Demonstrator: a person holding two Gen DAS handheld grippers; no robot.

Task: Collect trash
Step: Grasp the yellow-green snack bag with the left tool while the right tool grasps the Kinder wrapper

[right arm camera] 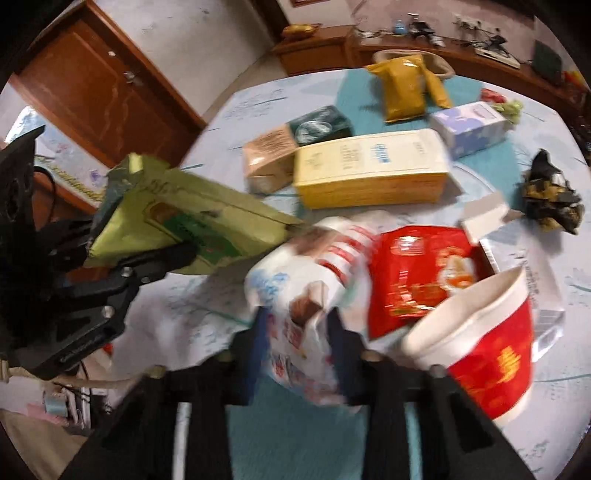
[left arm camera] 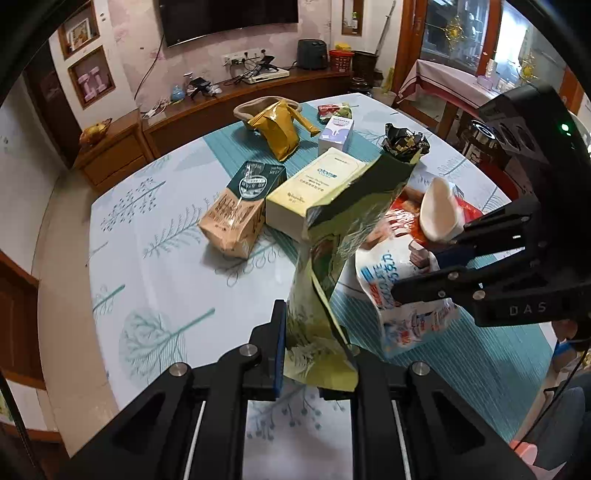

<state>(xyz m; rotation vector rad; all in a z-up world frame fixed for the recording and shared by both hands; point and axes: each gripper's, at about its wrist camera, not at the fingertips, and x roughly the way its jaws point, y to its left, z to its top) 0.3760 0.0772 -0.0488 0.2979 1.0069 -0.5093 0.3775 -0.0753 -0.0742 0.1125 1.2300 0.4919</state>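
Two pieces of trash are in hand: the left gripper (left arm camera: 314,354) is clamped on a green snack bag (left arm camera: 332,266) held clear of the table (left arm camera: 155,295), and the right gripper (right arm camera: 295,350) is narrowed around a white-and-blue wrapper (right arm camera: 299,295). No bin is seen in either view. Much remains uncollected, judging by the spread: a yellow box (right arm camera: 369,173), a brown carton (left arm camera: 236,214), a mustard pouch (left arm camera: 277,129), a red cup (right arm camera: 480,343), a crumpled dark wrapper (right arm camera: 550,195).

Beyond my table (left arm camera: 155,266) I see a wall-mounted television (left arm camera: 227,18), a long wooden sideboard (left arm camera: 207,107) strewn with cables, and a brown door (right arm camera: 99,88).
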